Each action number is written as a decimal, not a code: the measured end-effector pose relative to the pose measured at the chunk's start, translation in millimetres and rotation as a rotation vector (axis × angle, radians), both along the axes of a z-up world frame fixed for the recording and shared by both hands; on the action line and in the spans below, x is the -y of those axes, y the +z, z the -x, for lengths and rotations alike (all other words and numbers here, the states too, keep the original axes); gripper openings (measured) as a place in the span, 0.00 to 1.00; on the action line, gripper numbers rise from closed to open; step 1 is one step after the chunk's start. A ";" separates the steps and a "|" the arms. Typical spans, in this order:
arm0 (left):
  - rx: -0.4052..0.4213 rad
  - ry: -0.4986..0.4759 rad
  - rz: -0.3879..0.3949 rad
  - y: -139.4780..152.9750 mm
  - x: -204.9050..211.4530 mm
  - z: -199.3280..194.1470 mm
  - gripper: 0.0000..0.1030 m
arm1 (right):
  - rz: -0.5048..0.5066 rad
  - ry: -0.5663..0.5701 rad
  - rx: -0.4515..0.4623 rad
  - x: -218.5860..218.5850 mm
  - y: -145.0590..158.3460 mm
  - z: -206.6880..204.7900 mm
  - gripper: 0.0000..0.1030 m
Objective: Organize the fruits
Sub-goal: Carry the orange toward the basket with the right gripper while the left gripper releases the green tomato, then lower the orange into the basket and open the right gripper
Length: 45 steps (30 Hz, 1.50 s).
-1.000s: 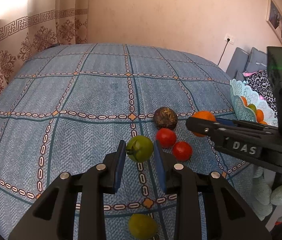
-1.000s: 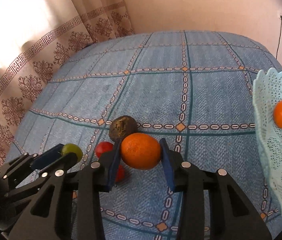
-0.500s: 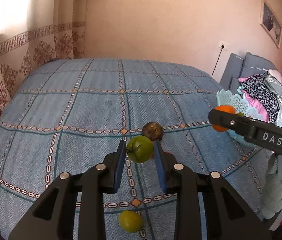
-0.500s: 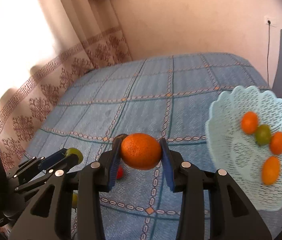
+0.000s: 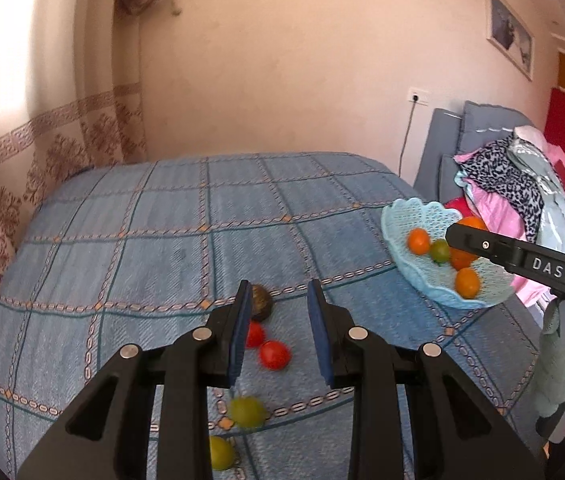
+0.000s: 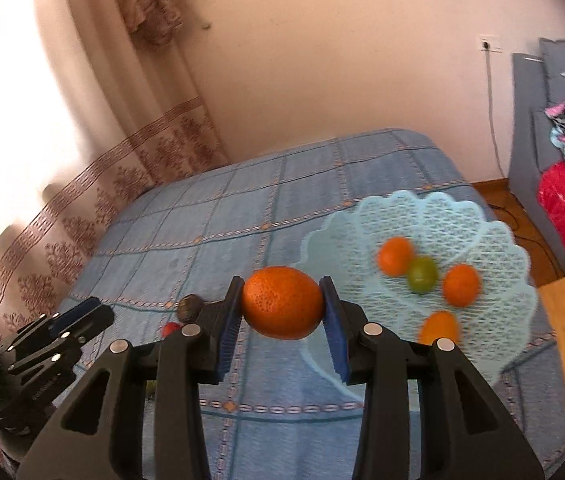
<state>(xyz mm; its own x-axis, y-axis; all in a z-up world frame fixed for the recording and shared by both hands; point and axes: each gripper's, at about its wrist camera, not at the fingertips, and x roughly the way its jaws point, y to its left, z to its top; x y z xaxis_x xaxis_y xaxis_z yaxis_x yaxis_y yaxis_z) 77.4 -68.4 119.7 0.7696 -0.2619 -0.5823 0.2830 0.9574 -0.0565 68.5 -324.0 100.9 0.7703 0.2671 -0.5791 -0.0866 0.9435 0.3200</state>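
Right wrist view first: my right tongs (image 6: 281,293) are pinching the orange (image 6: 282,302) from both sides, up in the air over the bed (image 6: 242,208). The orange sits just beside the near left rim of the basket (image 6: 494,240). A second ago the basket was only at the right edge of this view. Now almost all of it shows. Inside it are three orange fruits (image 6: 460,285) and one green one (image 6: 422,275), all a bit blurry.

Left wrist view: my left tongs (image 5: 276,292) are pulled in close, with only a thin gap, and nothing is between them. Half a second ago a green fruit (image 5: 247,412) was pinched there. Now it is down below the tongs on the blue cover, blurry, so I cannot tell if it lies still. The gap looks the same as before. The other green fruit (image 5: 220,453) is just below it, near the bottom edge.

Past the left tongs are two red tomatoes (image 5: 274,355), close together, and a brown fruit (image 5: 262,304) behind them, partly hidden by the left pad.

My right tongs also show on the right side of this view, over the basket. A second ago they were low, near the tomatoes.
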 end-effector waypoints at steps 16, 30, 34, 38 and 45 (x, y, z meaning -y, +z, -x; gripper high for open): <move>-0.079 0.035 -0.024 -15.2 -21.2 16.5 0.32 | -0.061 -0.172 -0.081 60.8 -33.9 -3.6 0.39; -0.197 0.026 -0.079 -69.2 -34.8 26.8 0.40 | -0.073 -0.180 -0.079 61.9 -36.0 -2.9 0.52; -0.235 0.013 -0.096 -83.3 -34.6 24.4 0.40 | -0.072 -0.173 -0.086 59.4 -37.6 -3.5 0.52; -0.230 -0.007 -0.130 -89.6 -30.8 23.8 0.40 | -0.071 -0.170 -0.088 57.1 -38.0 -3.6 0.52; -0.219 -0.068 -0.206 -92.7 -24.2 18.9 0.42 | -0.075 -0.165 -0.097 55.0 -40.7 -4.9 0.52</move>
<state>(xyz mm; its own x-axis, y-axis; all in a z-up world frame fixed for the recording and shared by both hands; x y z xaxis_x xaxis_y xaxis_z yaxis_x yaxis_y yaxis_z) 58.5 -44.2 27.1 0.6051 -0.1676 -0.7783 0.3494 0.9343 0.0704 73.4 -379.0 60.2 0.7487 0.1871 -0.6360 0.1015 0.9157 0.3888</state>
